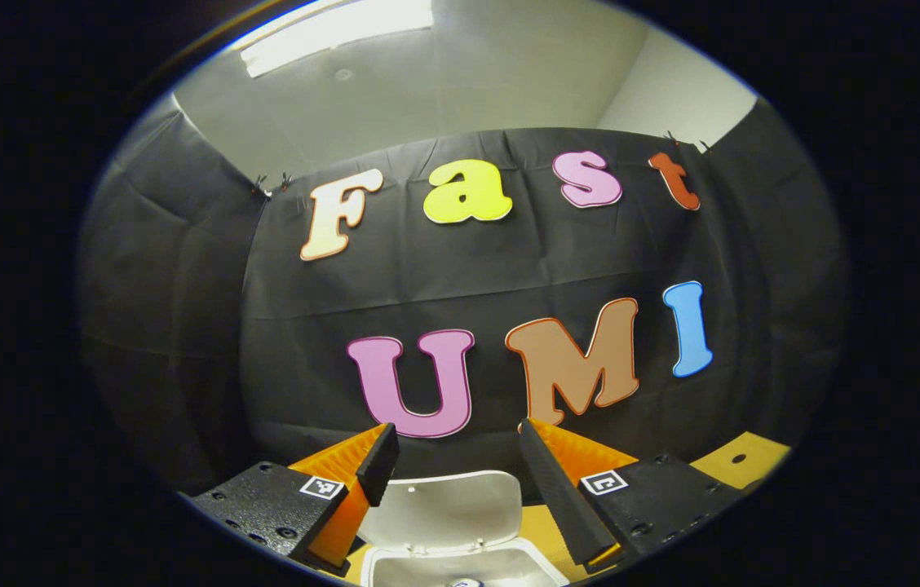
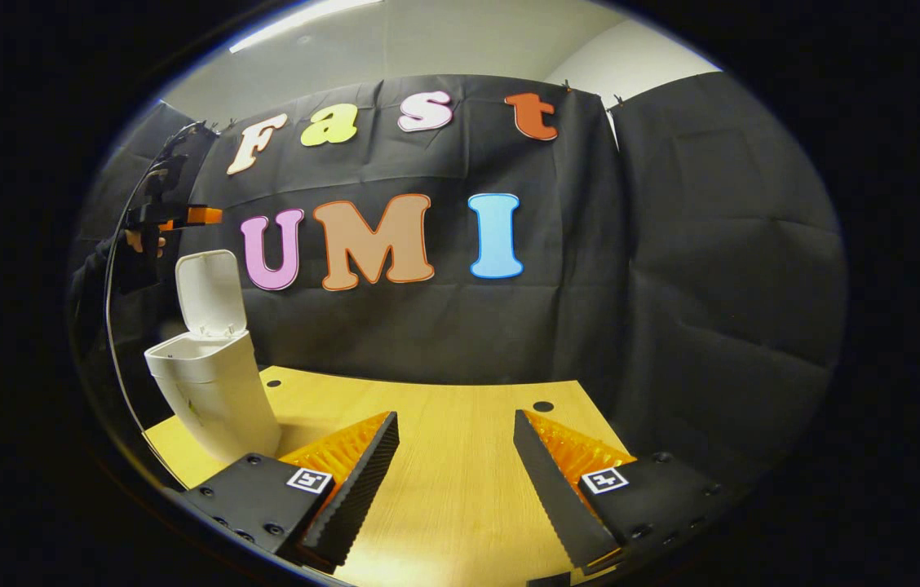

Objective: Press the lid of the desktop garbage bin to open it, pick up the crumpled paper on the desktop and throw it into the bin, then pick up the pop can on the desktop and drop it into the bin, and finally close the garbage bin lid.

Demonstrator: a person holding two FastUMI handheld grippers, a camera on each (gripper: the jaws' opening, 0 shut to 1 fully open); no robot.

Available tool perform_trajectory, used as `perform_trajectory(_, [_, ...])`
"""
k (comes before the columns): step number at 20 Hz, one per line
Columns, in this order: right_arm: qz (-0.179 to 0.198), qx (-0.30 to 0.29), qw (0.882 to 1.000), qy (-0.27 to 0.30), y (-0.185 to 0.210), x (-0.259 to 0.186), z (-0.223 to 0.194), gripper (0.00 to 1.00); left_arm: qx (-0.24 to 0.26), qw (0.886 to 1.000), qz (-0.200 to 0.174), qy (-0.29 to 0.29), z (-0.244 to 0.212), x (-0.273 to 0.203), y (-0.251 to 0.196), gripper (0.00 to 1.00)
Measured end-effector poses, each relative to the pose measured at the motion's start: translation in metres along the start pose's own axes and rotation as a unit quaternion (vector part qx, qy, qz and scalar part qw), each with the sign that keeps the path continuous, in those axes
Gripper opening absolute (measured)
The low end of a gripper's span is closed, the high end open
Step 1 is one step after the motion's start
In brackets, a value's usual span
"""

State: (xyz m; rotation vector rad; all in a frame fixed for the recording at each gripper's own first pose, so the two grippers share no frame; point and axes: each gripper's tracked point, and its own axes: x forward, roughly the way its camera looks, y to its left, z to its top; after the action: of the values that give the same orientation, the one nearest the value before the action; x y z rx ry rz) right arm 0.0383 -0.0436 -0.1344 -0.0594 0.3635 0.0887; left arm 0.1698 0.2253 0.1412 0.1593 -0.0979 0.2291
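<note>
In the left gripper view, the left gripper [image 1: 460, 456] hangs above the white garbage bin [image 1: 460, 567] at 6 o'clock, jaws apart and empty; the bin's lid [image 1: 448, 509] stands raised. In the right gripper view, the right gripper [image 2: 456, 444] hovers over the wooden desktop [image 2: 460, 489], jaws apart, holding nothing. The bin sits at 9 o'clock there, lid up, with the left gripper above it.

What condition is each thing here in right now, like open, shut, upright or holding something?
Garbage bin: upright on the table.
Lid: flipped up, open.
Left gripper: open, holding nothing, above the bin's mouth.
Right gripper: open, holding nothing, over the table.
</note>
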Motion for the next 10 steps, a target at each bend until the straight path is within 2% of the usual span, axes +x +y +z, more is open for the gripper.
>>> perform_trajectory(2, [-0.001,0.001,1.000,0.005,-0.002,0.005,-0.003,0.95,-0.033,0.999,0.013,0.029,-0.013,0.019,0.012,0.90])
perform_trajectory(4, [-0.001,-0.005,1.000,0.016,-0.001,0.012,-0.010,0.95,-0.040,0.997,0.031,0.058,-0.027,0.039,0.029,0.91])
perform_trajectory(7, [0.009,-0.005,1.000,0.016,0.008,0.014,-0.010,0.95,-0.010,0.994,0.044,0.100,-0.048,0.057,0.043,0.90])
perform_trajectory(10, [0.014,-0.014,1.000,0.015,0.015,0.017,-0.011,0.95,0.001,0.990,0.035,0.139,-0.070,0.063,0.042,0.90])
